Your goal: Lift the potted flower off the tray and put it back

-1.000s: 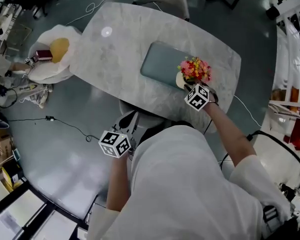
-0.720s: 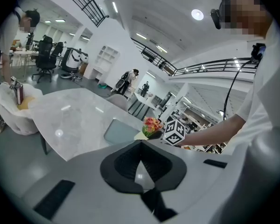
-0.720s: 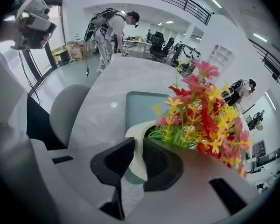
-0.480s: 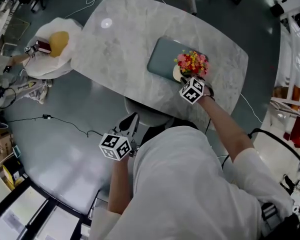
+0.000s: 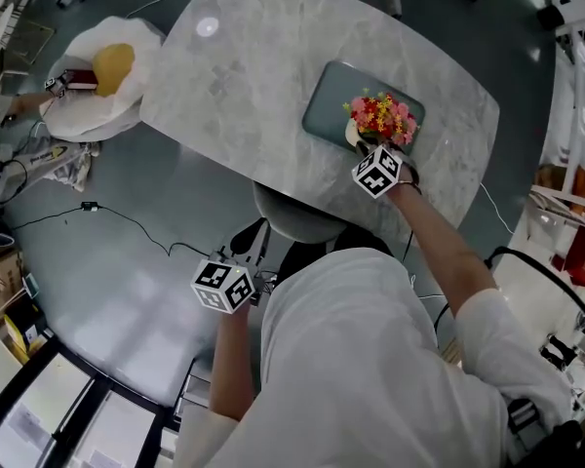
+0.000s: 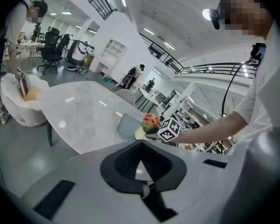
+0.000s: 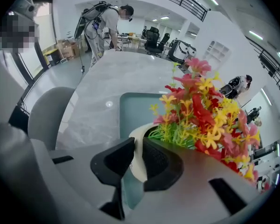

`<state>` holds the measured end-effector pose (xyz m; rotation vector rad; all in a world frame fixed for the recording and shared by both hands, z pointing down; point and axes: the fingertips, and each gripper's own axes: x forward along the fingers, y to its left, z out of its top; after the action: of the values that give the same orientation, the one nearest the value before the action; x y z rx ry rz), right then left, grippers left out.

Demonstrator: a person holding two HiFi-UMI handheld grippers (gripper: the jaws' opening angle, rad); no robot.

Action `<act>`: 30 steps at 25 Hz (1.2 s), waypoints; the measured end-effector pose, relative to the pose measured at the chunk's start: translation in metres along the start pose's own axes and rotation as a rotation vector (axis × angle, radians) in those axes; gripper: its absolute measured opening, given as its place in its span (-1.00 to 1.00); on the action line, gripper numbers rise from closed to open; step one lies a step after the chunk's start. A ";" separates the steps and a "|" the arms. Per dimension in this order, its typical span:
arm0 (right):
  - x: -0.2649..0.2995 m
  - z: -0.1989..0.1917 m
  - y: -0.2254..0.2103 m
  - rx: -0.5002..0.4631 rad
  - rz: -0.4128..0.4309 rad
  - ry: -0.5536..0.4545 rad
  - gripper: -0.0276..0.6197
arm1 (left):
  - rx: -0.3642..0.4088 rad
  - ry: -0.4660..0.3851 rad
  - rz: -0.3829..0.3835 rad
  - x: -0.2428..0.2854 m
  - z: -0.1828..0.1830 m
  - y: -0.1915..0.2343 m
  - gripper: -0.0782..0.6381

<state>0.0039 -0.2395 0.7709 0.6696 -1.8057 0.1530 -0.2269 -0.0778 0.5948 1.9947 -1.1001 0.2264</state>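
The potted flower (image 5: 380, 118), red and yellow blooms in a cream pot, is over the near right part of the grey-green tray (image 5: 330, 108) on the marble table (image 5: 244, 76). My right gripper (image 5: 368, 152) is shut on the pot's near rim; the right gripper view shows the rim (image 7: 141, 139) pinched between the dark pads, with the blooms (image 7: 203, 111) just beyond and the tray (image 7: 137, 108) below. I cannot tell whether the pot's base touches the tray. My left gripper (image 5: 252, 244) hangs off the table's near side, shut and empty (image 6: 140, 143).
A grey chair (image 5: 294, 217) is tucked under the table's near edge, between the grippers. A white beanbag with a yellow cushion (image 5: 99, 74) sits on the floor at the left, with cables nearby. A person (image 7: 107, 22) stands beyond the table's far end.
The right gripper has carried the pot from the tray's right end to over its near right part, and lower. The left gripper has shifted only slightly and stays shut.
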 end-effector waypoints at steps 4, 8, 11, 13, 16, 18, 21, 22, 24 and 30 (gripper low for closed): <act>0.004 -0.001 0.010 0.028 -0.003 -0.001 -0.73 | -0.002 0.010 -0.016 -0.002 -0.001 0.009 -0.76; 0.004 0.001 0.013 0.036 -0.002 -0.018 -0.65 | 0.005 0.031 -0.042 0.001 -0.004 0.013 -0.76; 0.000 0.003 0.016 0.046 -0.001 -0.036 -0.55 | 0.010 0.046 -0.063 0.003 -0.007 0.013 -0.76; -0.002 0.004 0.017 0.055 -0.011 -0.050 -0.55 | 0.018 0.054 -0.075 0.005 -0.009 0.014 -0.76; -0.008 0.005 0.013 0.071 -0.050 -0.075 -0.55 | 0.031 0.064 -0.091 0.007 -0.011 0.014 -0.76; -0.017 0.004 0.012 0.089 -0.068 -0.094 -0.55 | 0.037 0.066 -0.102 0.008 -0.013 0.012 -0.76; -0.035 0.002 0.011 0.134 -0.076 -0.137 -0.58 | 0.054 0.072 -0.123 0.010 -0.017 0.003 -0.76; -0.043 0.001 0.011 0.153 -0.072 -0.160 -0.62 | 0.065 0.075 -0.128 0.011 -0.019 0.000 -0.76; -0.060 -0.001 0.014 0.181 -0.055 -0.216 -0.71 | 0.087 0.071 -0.129 0.013 -0.021 -0.009 -0.76; -0.110 -0.009 0.030 0.266 -0.018 -0.352 -0.82 | 0.085 0.035 -0.108 0.011 -0.029 -0.024 -0.76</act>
<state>0.0168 -0.1710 0.6807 0.9476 -2.1366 0.2810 -0.1952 -0.0572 0.6050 2.1106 -0.9712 0.2540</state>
